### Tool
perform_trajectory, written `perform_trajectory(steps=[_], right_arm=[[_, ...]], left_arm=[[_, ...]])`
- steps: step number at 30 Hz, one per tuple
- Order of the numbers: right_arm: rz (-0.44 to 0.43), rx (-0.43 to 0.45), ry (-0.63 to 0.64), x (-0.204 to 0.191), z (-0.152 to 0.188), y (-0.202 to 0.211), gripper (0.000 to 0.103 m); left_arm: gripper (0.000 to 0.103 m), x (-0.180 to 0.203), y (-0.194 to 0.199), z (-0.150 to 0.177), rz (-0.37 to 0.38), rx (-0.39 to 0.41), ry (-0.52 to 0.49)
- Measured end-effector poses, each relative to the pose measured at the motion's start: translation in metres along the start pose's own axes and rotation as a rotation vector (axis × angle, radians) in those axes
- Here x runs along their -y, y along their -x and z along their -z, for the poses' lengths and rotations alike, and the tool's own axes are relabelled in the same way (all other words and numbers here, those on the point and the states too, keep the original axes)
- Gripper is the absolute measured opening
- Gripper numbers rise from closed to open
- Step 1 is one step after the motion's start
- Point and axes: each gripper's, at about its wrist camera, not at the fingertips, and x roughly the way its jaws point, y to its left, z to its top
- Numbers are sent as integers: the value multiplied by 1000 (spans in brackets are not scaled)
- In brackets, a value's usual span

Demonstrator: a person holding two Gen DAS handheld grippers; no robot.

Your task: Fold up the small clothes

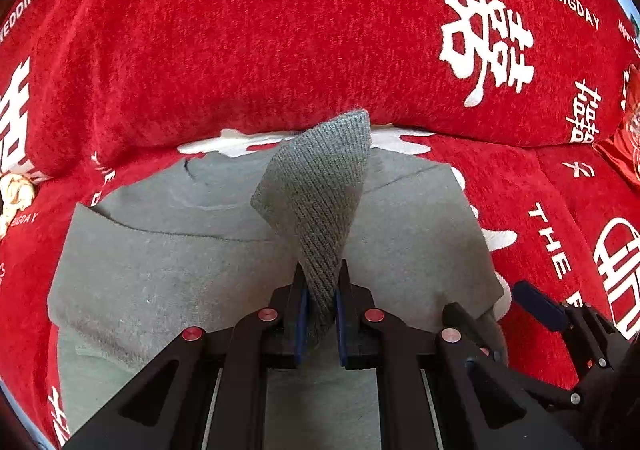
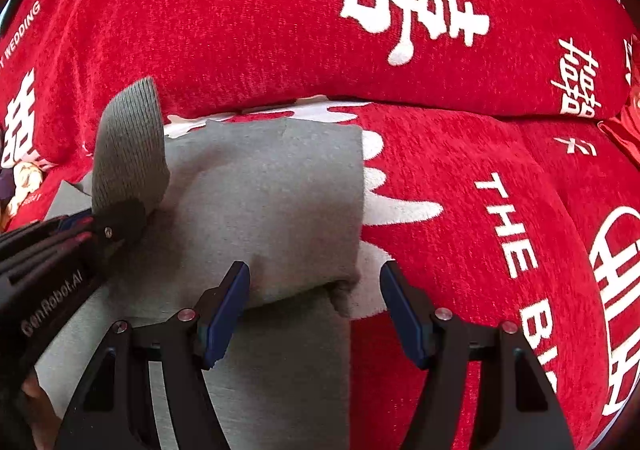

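The left gripper (image 1: 320,310) is pinching a ribbed grey cuff (image 1: 316,194) between its blue pads, jaws nearly together on the knit. The cuff is standing up from the pinch, its long axis running away from the camera and up toward the cushion behind, its free end tilting slightly rightward in the left wrist view. The right gripper (image 2: 316,306) is hovering with its jaws well apart, clamped on nothing; the lower right corner of the folded grey garment (image 2: 272,210) is lying between and just beyond its fingertips, though whether the pads are touching the cloth cannot be told.

The garment is lying flat on a red sofa cover (image 2: 500,250) printed with white characters and lettering, in front of a matching red back cushion (image 1: 260,30). The left wrist view is showing the broad left part of the garment, with a fold line crossing it diagonally, and the right gripper's fingers entering at the lower right. The right wrist view is showing what the other hides: the garment's straight right edge and a rolled lower hem, plus the left gripper from the side with the cuff rising above it.

A small pale object (image 1: 14,194) is sitting at the far left by the cushion seam, too blurred to identify. The raised cuff is blocking part of the garment's far edge in the left view.
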Motion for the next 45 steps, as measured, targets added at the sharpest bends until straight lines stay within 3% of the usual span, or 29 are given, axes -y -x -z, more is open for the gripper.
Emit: perform_trajectory(steps=[7,8,9,10,11,13,15,19,24,29,34,35,36,37,39,45], right_arm=[[-15,4,-10,7,3,0,71],[-16,3,-10,7,4,0,71],[-18,2,-10,8,4,-1,71],[-19,3,-8,9,5,0,71],[-21,4,-8,9,5,0,71],[-24,5,-8,10,6,0,71],[-28,7,-9,10,8,1,71],[-55,13,-8,10,10,2,71],[-139,41,-64,14,10,11,71],[-326,16,-169,5,0,10,71],[-360,-67,-195,-23,-17,-19,71],[-362,-84,-200,-28,-20,-26,63],[-360,-82,-188,-33,-21,-28,47],[-345,-80,-147,-39,-23,-30,11],[-278,-76,-83,-47,-23,-29,12],[-218,50,-130,-18,-25,-8,12]], left_arm=[[13,-1,-20,3,73,-64,30],[18,-3,-23,4,87,-75,37],[27,-7,-26,5,111,-92,51],[61,-11,-28,5,140,-101,66],[87,-16,-30,6,157,-102,91],[88,-27,-24,9,124,-54,139],[88,-35,-21,9,174,-56,148],[88,-47,-7,12,197,-28,145],[88,-75,11,17,142,33,141],[88,-90,-3,23,67,-14,145],[88,-87,-16,36,35,-57,119],[88,-85,-19,39,25,-64,109],[88,-82,-21,41,10,-65,94],[88,-81,-21,41,5,-62,87],[88,-79,-18,41,7,-52,79],[88,-67,-21,39,13,-57,47]])
